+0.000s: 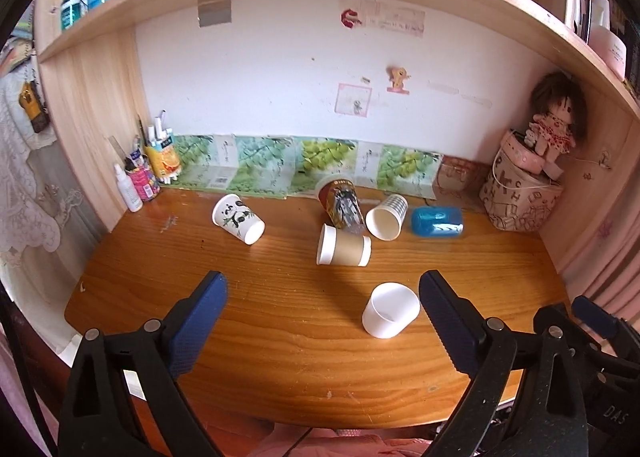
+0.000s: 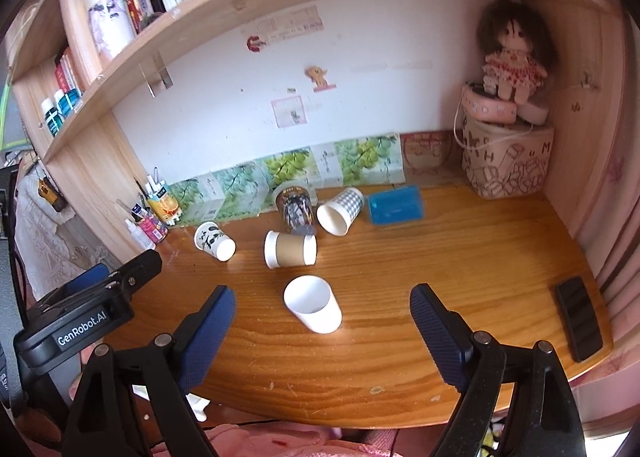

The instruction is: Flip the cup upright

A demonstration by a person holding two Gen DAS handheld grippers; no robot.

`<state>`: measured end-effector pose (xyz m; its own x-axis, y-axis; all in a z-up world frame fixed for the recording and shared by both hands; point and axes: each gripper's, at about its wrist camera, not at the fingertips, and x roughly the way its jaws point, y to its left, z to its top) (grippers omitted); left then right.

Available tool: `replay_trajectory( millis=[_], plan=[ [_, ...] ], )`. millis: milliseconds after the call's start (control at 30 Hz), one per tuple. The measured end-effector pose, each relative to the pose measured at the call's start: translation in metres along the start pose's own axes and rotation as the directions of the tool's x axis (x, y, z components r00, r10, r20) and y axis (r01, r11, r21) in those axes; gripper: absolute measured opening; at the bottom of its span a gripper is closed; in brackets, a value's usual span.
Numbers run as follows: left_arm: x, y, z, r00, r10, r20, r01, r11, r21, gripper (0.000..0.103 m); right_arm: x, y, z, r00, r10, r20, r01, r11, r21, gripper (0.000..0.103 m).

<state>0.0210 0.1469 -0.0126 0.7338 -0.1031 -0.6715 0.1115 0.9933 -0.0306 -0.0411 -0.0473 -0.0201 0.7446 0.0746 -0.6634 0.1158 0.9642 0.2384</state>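
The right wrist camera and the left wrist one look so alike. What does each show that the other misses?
Only the right wrist view shows the black phone at the desk's right edge. Only the left wrist view shows the hanging lace cloth. Both show the white cup, the brown cup, the panda cup, the checked cup and the doll, with both grippers open.

The left gripper (image 1: 323,299) is wide open and holds nothing (its pads are blue). The right gripper (image 2: 322,311) is wide open too.
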Motion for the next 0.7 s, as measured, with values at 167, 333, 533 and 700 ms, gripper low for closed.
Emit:
replay_trajectory(
  millis=[167,333,533,700],
  plan=[
    [-0.006,-0.004,0.000,0.997,0.070,0.045,-0.071,0.997,0.005,0.098,-0.002,-0.003,0.002,0.999,0.006,0.037,-0.005,1.000,-0.005,0.089],
    [-0.012,-0.005,0.000,0.992,0.100,0.082,-0.098,0.995,-0.030,0.102,-0.003,-0.004,0.005,0.999,-0.001,0.053,0.003,1.000,-0.030,0.090],
    [-0.013,-0.015,0.001,0.990,0.090,0.111,-0.091,0.996,-0.005,0.102,-0.001,-0.005,0.005,0.999,-0.003,0.052,0.006,0.999,-0.041,0.090],
    [-0.014,-0.020,0.003,0.987,0.089,0.133,-0.091,0.996,0.012,0.102,0.002,-0.008,0.008,0.999,-0.001,0.054,0.003,0.999,-0.037,0.090]
  ],
)
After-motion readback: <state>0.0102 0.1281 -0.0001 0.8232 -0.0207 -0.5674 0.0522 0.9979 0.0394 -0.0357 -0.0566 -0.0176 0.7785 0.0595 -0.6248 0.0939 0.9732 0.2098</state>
